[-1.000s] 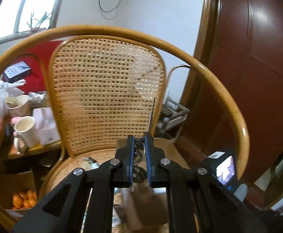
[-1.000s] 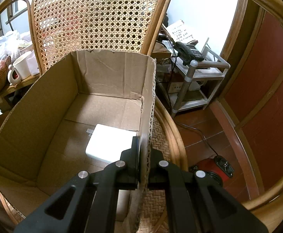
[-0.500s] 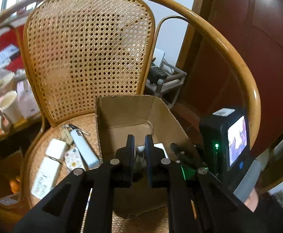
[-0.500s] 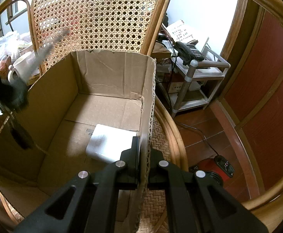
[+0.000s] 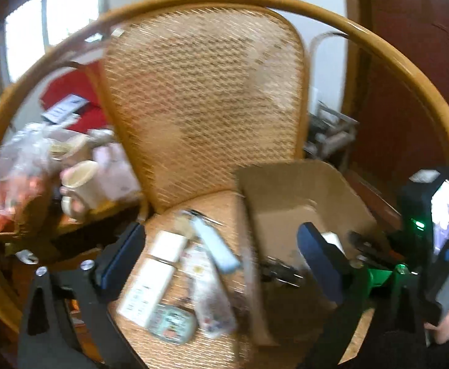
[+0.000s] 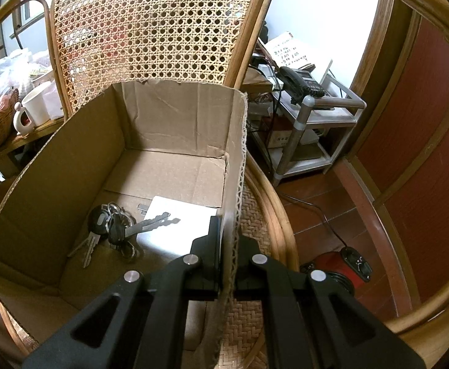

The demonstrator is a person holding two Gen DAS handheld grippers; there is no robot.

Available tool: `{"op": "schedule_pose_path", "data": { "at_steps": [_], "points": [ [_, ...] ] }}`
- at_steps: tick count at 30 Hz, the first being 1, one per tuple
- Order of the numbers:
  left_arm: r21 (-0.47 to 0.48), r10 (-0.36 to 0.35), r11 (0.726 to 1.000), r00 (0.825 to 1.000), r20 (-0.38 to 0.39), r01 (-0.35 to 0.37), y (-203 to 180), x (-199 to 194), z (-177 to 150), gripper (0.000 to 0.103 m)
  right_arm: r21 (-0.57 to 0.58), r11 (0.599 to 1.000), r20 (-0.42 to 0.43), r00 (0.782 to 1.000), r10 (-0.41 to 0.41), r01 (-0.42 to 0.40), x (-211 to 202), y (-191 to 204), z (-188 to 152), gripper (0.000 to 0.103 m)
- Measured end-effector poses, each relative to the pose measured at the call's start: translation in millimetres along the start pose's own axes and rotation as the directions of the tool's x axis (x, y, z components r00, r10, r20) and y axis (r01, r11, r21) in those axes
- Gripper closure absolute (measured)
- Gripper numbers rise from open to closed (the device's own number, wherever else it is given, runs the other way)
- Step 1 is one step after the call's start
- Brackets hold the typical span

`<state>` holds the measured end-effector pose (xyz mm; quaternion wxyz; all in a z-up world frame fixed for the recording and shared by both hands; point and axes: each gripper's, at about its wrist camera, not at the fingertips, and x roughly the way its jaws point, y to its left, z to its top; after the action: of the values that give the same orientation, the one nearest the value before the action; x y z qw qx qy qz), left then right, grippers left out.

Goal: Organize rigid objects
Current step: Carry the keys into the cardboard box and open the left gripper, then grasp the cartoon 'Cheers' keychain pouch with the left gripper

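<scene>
Several hard, light oddments lie on the cane seat (image 5: 215,212) at nine o'clock of the cardboard box (image 6: 175,141); the white bar (image 5: 213,243) suits a mid-length pinch. Left gripper (image 5: 218,258) gapes empty; right gripper (image 6: 228,243) clamps the box's wall.

Close wrist views, perhaps sharing box (image 6: 175,129)

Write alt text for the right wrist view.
The right gripper is clamped on the right wall of an open cardboard box on a rattan chair. Inside lie a bunch of keys and a white adapter.
</scene>
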<state>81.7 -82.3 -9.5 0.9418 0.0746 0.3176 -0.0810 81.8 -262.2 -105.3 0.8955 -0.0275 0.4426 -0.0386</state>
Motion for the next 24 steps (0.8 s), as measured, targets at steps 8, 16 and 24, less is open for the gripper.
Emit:
{"op": "schedule_pose_path", "data": {
  "at_steps": [8,16,24],
  "points": [
    [-0.088,0.036,0.995,0.997,-0.069,-0.042,43,9,-7,0.002,0.000,1.000,0.000,1.000,0.001,-0.001,0,0,0,0.096],
    [-0.114,0.095,0.987,0.982,-0.163,-0.114,74,24,-34,0.002,0.000,1.000,0.000,1.000,0.002,-0.002,0,0,1,0.096],
    [-0.101,0.047,0.992,0.958,-0.284,-0.079,82,46,-60,0.002,-0.001,1.000,0.001,1.000,0.002,-0.002,0,0,0,0.096]
  ]
}}
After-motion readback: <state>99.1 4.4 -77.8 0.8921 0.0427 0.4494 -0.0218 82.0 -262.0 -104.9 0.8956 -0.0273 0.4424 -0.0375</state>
